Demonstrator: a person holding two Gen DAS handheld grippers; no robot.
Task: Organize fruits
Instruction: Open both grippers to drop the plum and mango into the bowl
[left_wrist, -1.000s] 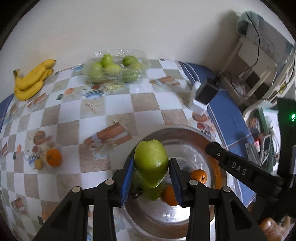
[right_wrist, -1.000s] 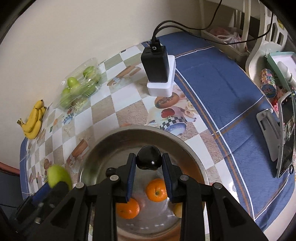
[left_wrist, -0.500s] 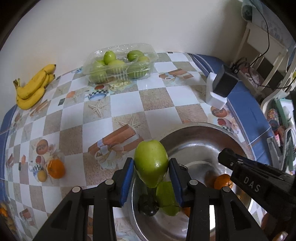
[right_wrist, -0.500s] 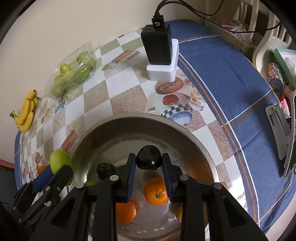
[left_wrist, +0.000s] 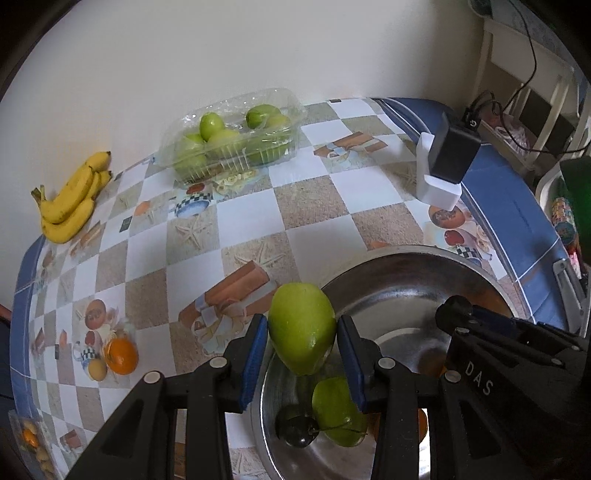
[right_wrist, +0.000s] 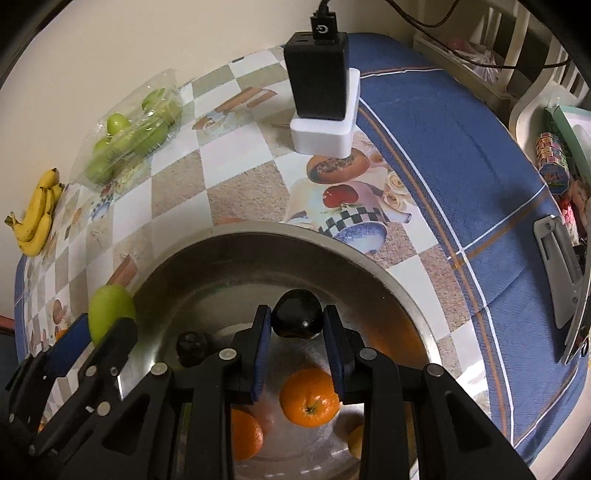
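— Checkered table (left_wrist: 314, 206), steel bowl (right_wrist: 373, 269): what's held?
— Left hand-held gripper (left_wrist: 301, 341) clamps a green apple (left_wrist: 301, 326) at the rim; right hand-held gripper (right_wrist: 297, 326) grips a dark plum (right_wrist: 297, 317) above the oranges (right_wrist: 309, 398).

A black power adapter (right_wrist: 318, 75) stands upright on a white block (right_wrist: 327, 127), cable plugged into its top, where the checkered tablecloth (left_wrist: 314, 206) meets its blue border (right_wrist: 458, 155). A chair (left_wrist: 524, 88) stands beyond.
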